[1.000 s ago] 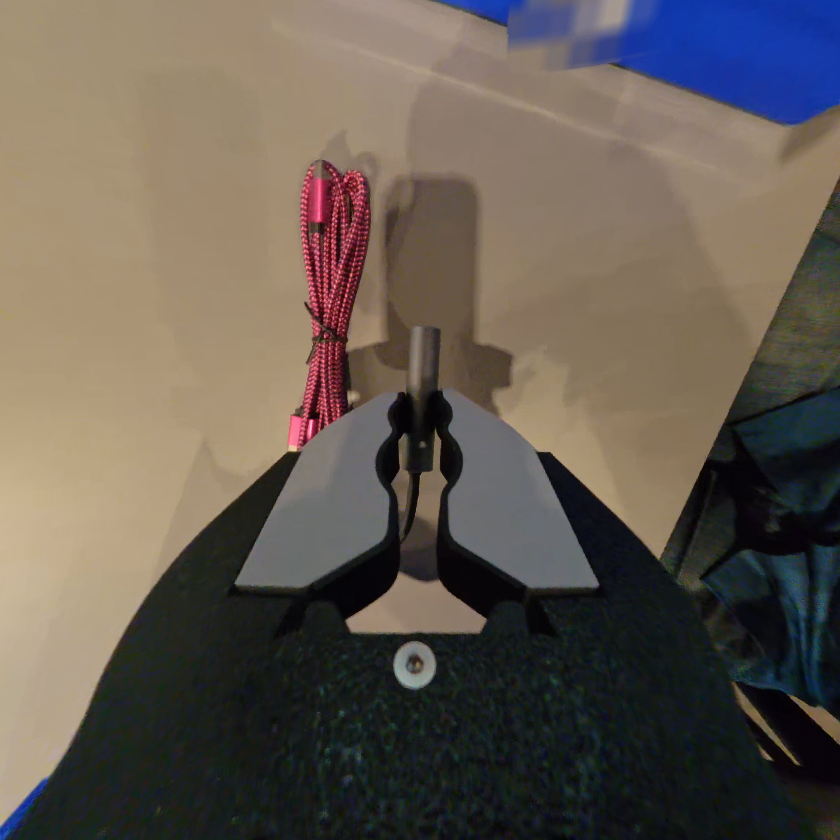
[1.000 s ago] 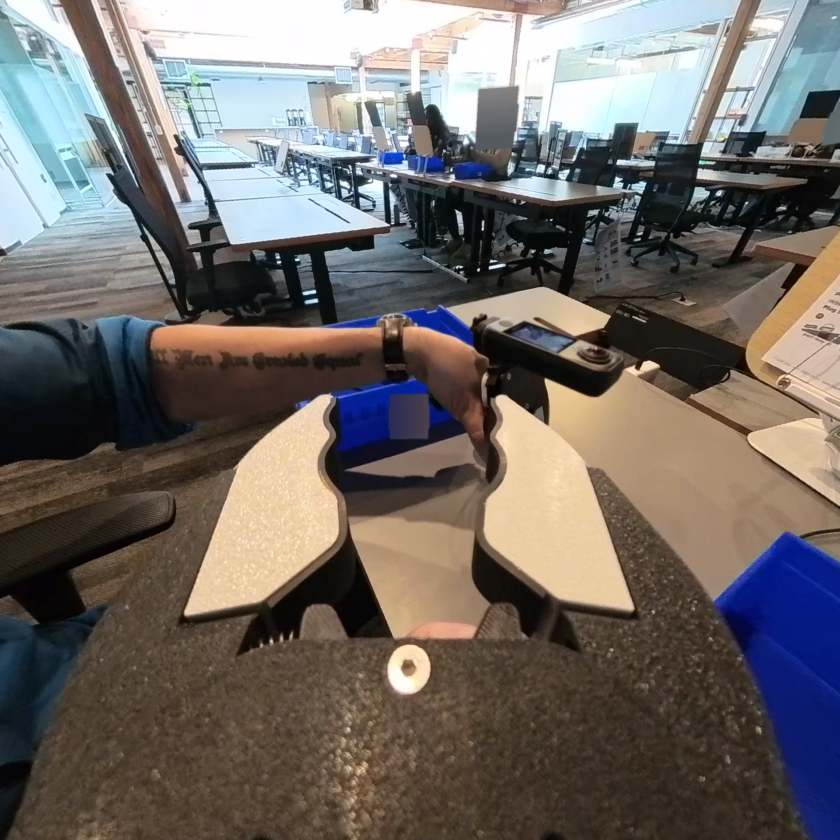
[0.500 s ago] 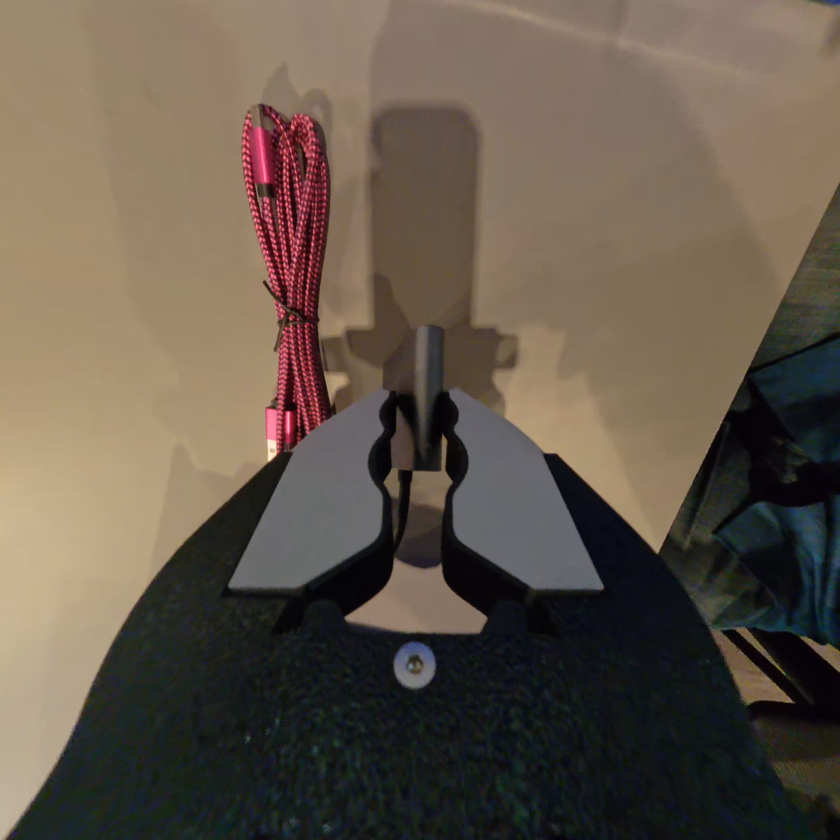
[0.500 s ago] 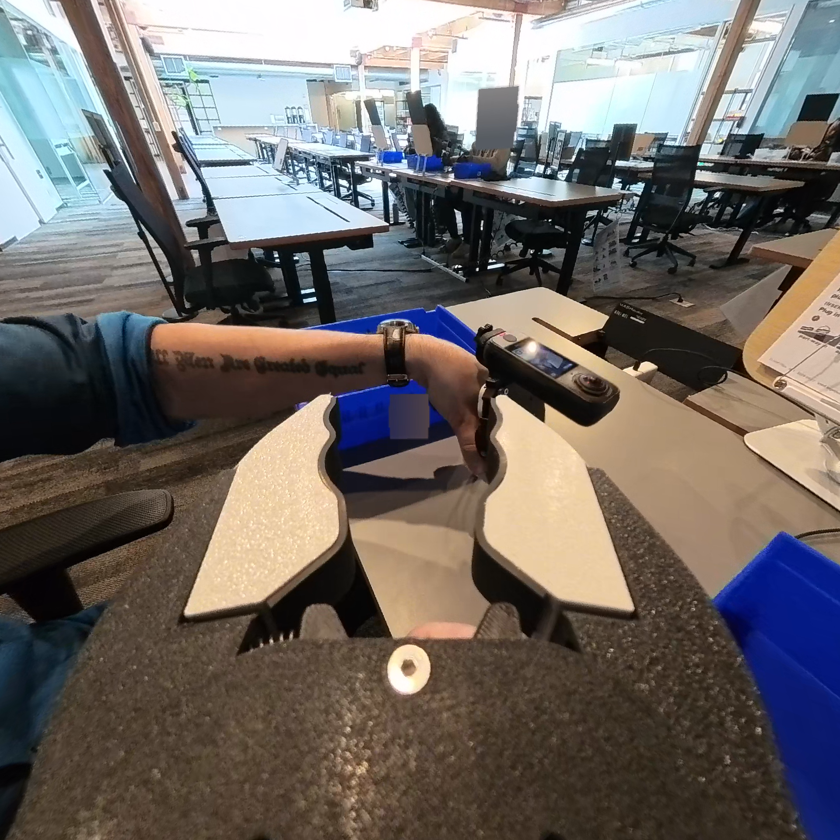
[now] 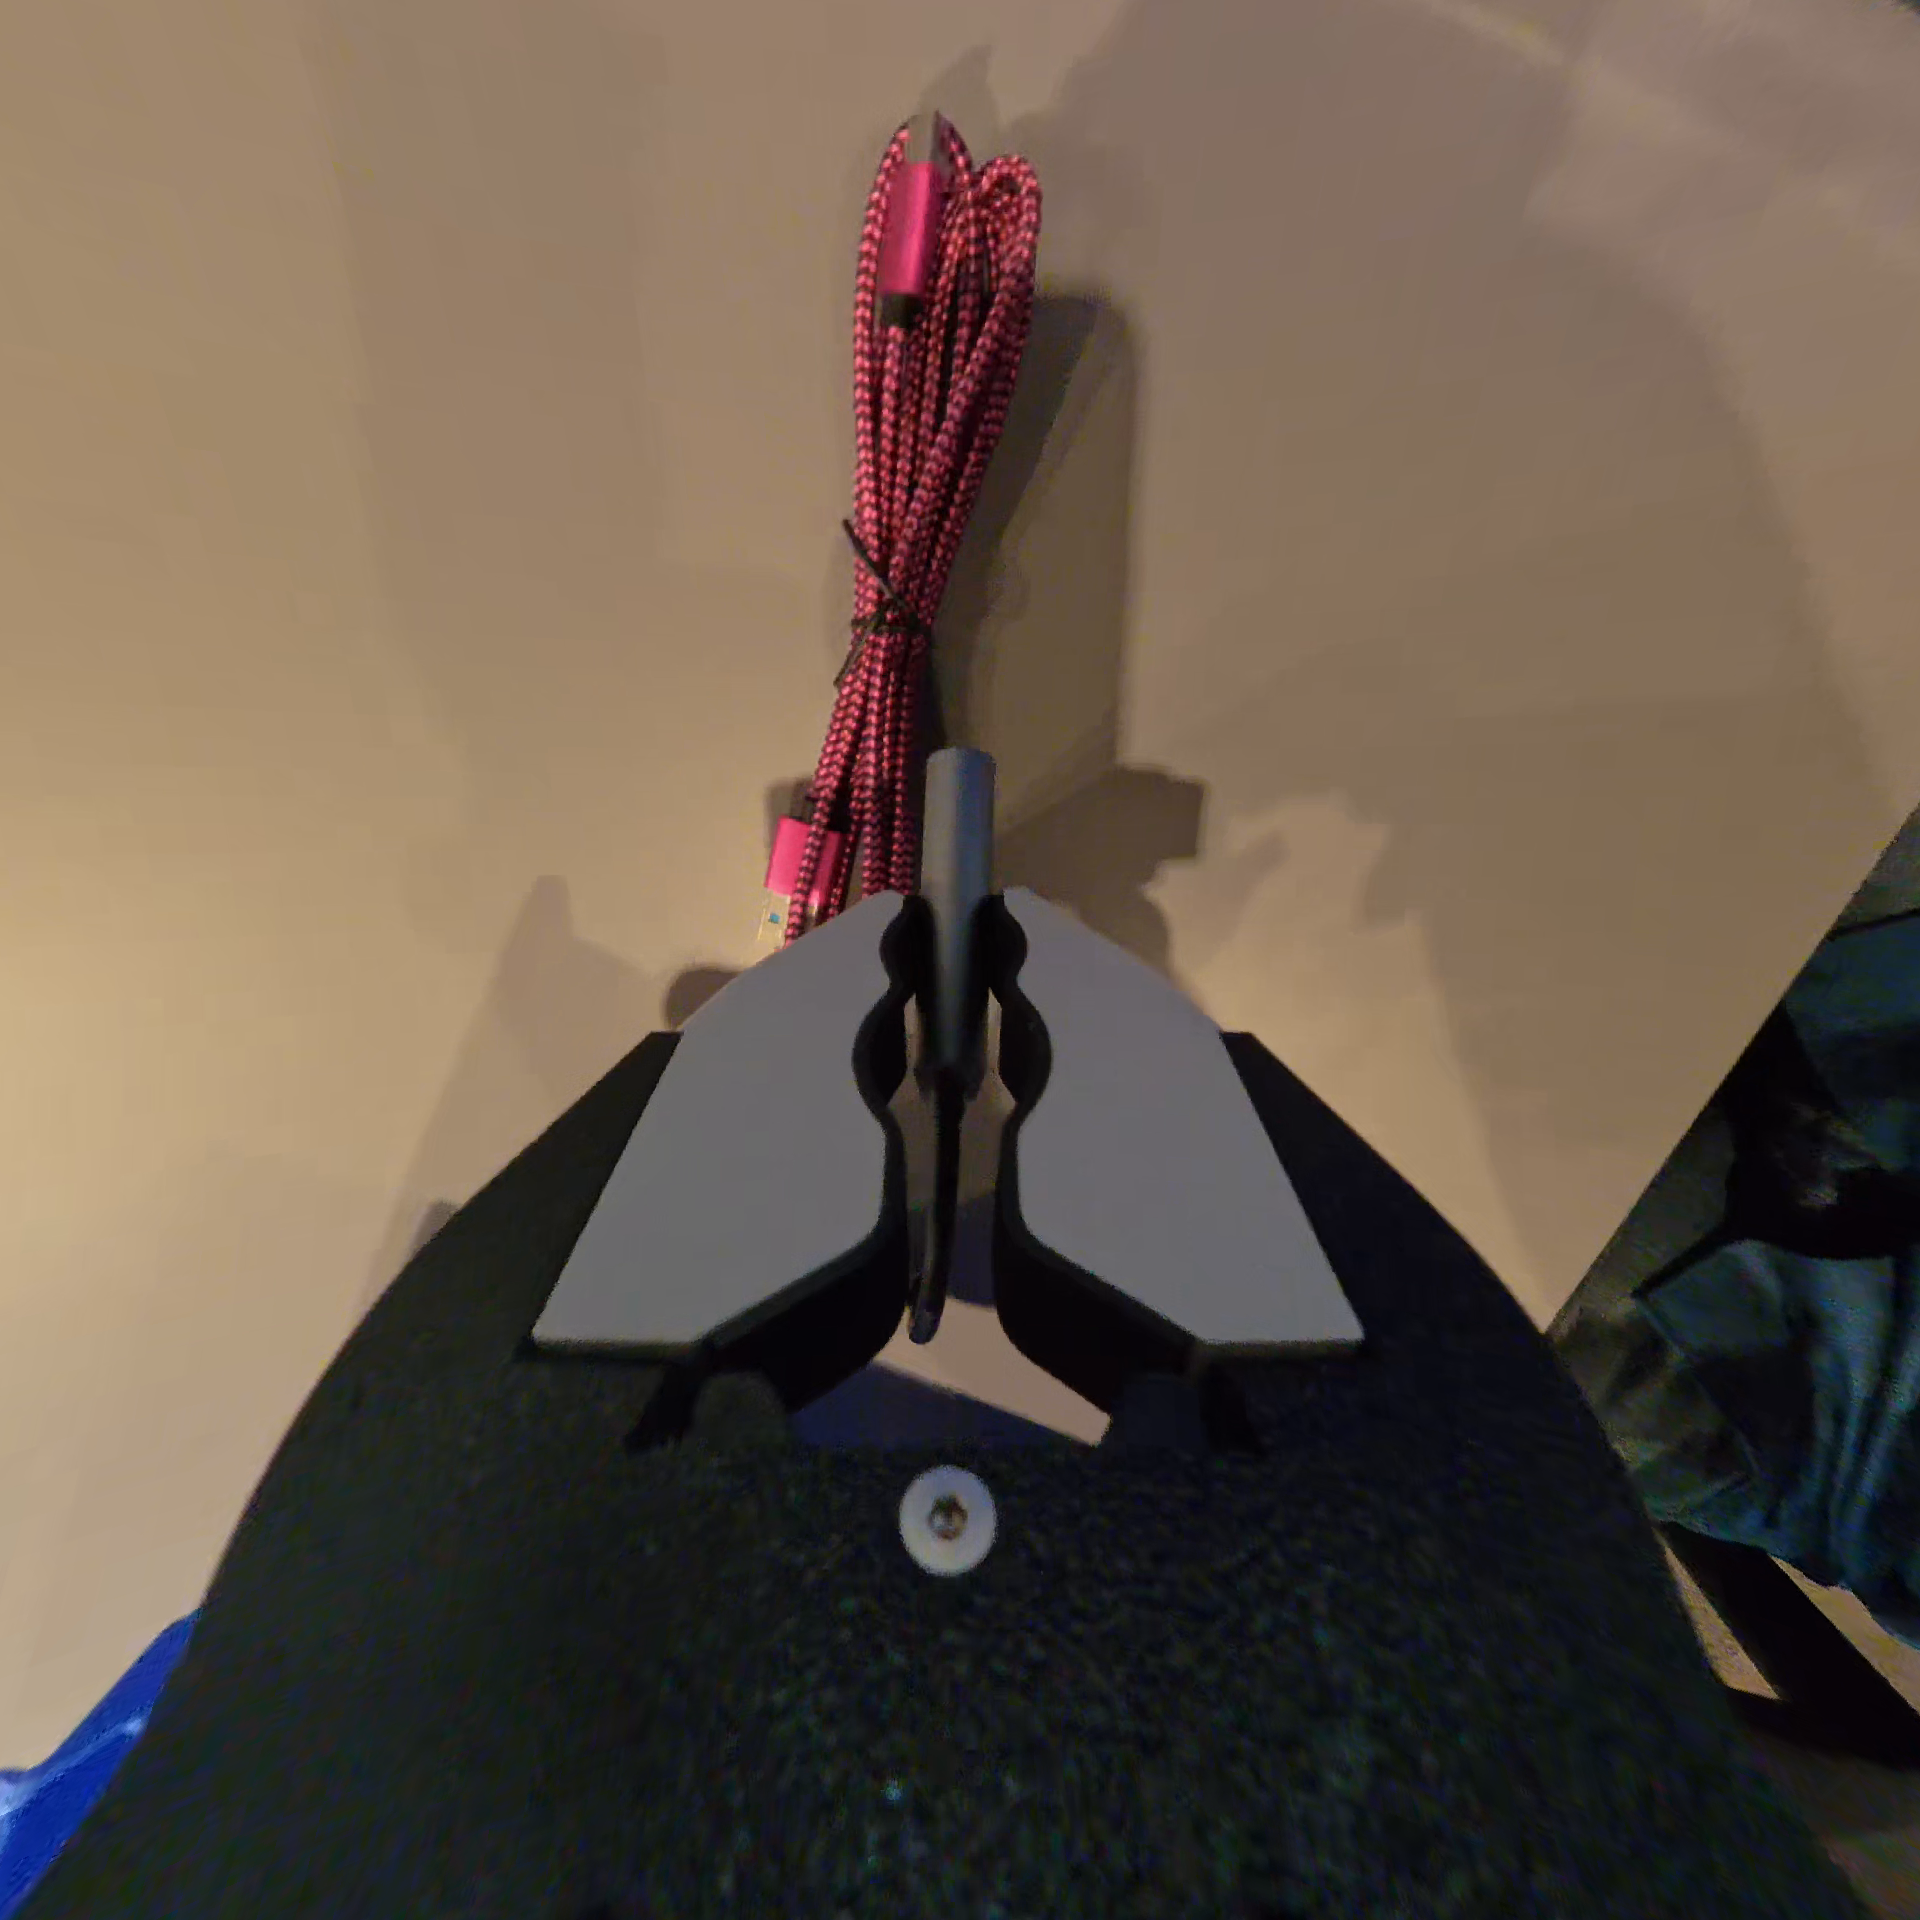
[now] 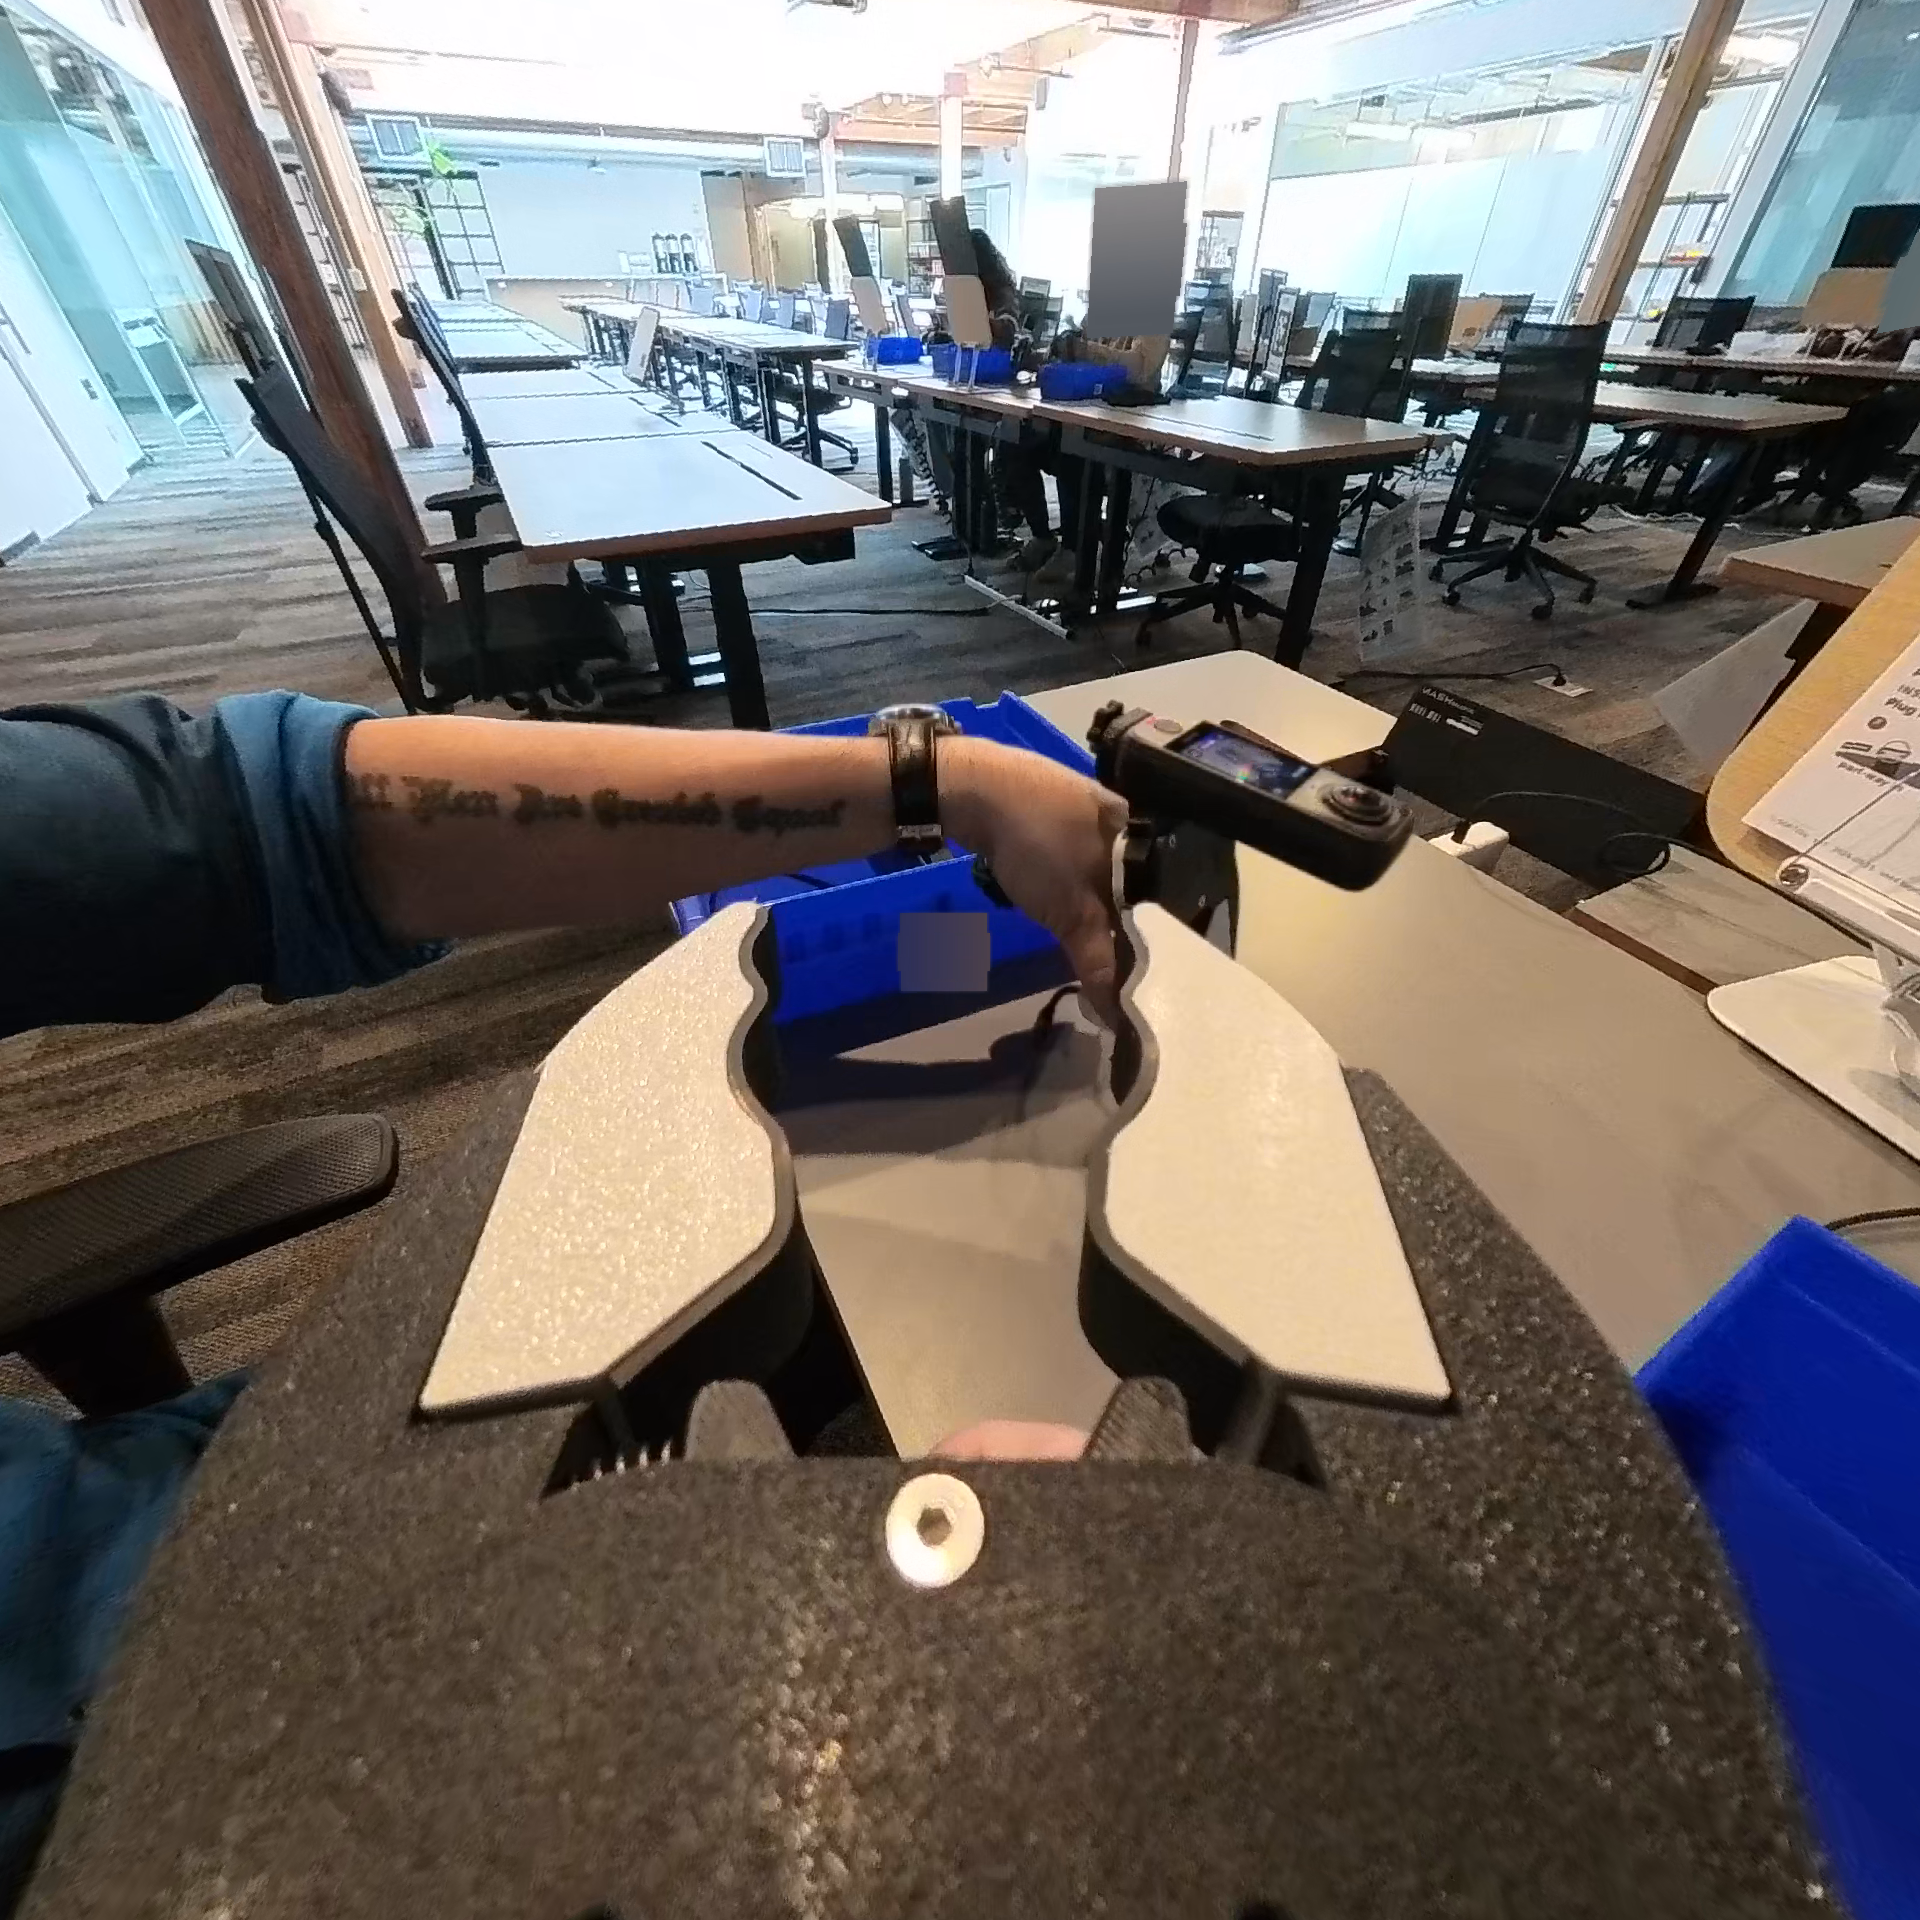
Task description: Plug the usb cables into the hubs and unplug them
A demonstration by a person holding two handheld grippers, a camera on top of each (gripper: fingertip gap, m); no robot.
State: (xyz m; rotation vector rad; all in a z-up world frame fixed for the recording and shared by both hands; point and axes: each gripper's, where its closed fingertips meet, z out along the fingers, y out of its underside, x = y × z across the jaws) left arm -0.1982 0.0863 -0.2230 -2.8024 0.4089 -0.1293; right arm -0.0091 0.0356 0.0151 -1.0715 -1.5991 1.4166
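Grey hub (image 5: 958,894) x1 — pinched in L gripper (image 5: 958,925); pink cable bundle (image 5: 925,520) x1; R gripper (image 6: 940,1018) fingers wide, empty.

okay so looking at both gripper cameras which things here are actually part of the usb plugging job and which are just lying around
Part of the job:
- grey hub, clamped in the left gripper
- bundled pink USB cable, lying on the table
- right gripper, open and empty

Just lying about:
- blue bin
- second blue bin
- black box
- instruction sheet on its stand
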